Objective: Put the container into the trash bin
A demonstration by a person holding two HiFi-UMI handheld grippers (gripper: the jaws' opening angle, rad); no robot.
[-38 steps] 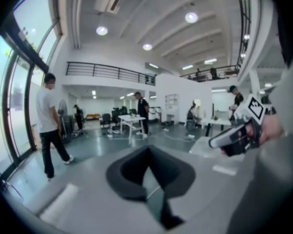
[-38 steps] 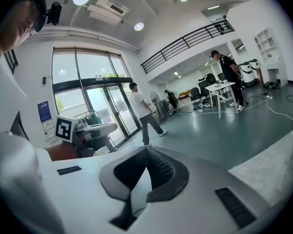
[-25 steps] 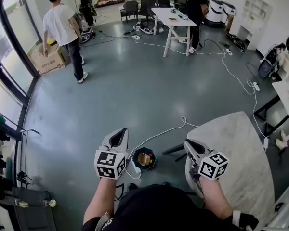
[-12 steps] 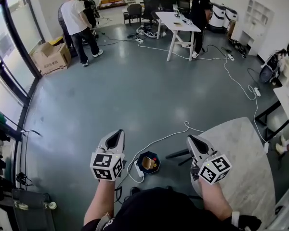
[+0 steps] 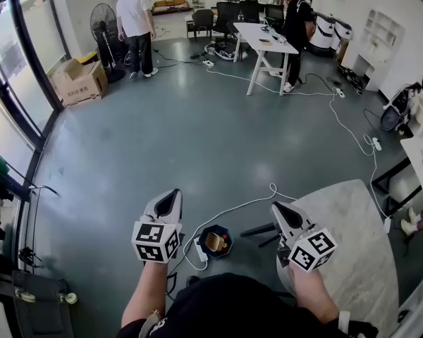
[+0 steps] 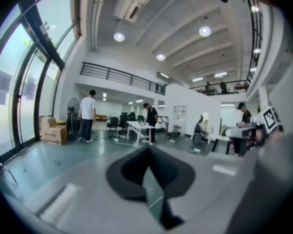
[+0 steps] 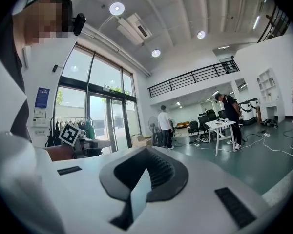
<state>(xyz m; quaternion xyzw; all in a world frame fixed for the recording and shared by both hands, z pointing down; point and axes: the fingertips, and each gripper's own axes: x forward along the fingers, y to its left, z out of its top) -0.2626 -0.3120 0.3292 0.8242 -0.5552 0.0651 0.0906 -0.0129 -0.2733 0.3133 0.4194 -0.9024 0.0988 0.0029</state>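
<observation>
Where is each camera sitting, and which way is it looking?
Head view: on the person's head, looking down at floor, trash bin; shows forearms, left gripper, right gripper.
Left gripper view: rides that gripper, faces across the room; shows its shut jaws.
Right gripper view: same, facing the glass doors; shut jaws.
All three share the white table.

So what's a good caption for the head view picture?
Shut and empty, the left gripper and right gripper frame a small dark trash bin with a tan container inside.

No legible txt; cardboard box print too small
</observation>
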